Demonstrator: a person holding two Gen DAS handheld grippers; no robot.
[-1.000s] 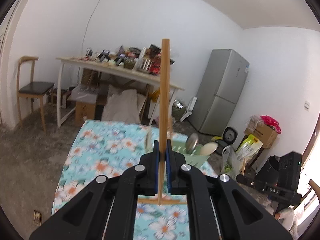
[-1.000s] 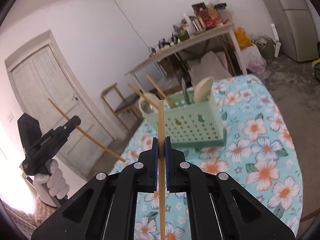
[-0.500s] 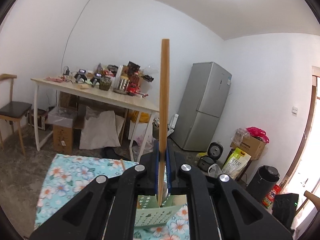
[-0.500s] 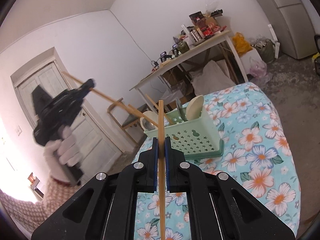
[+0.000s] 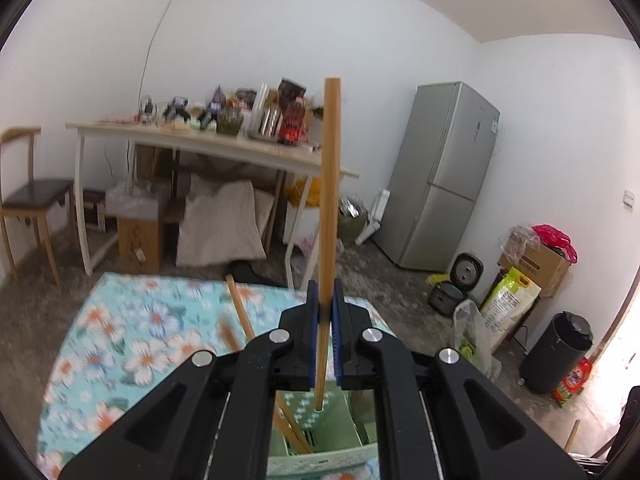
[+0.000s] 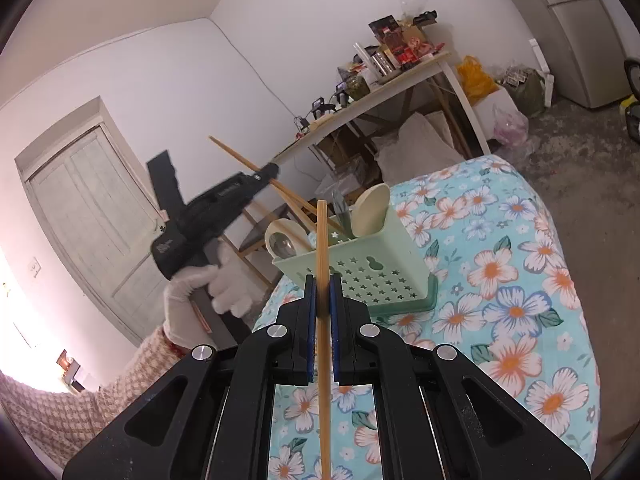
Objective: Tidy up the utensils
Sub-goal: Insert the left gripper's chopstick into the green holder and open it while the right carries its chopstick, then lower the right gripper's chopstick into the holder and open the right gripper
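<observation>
Our left gripper (image 5: 325, 340) has travelled across the table and now hangs right over the green plastic utensil basket (image 5: 320, 432), where a second ago only the flowered tablecloth (image 5: 132, 344) was beneath it. Its jaws are almost fully closed on a smooth, round wooden chopstick (image 5: 329, 208), whose lower tip points into the basket, so we judge the drop can come soon. Our right gripper (image 6: 323, 332) is closed just as tightly on a second chopstick (image 6: 322, 280); the basket (image 6: 372, 276), perforated with small stars, stands just ahead of it.
</observation>
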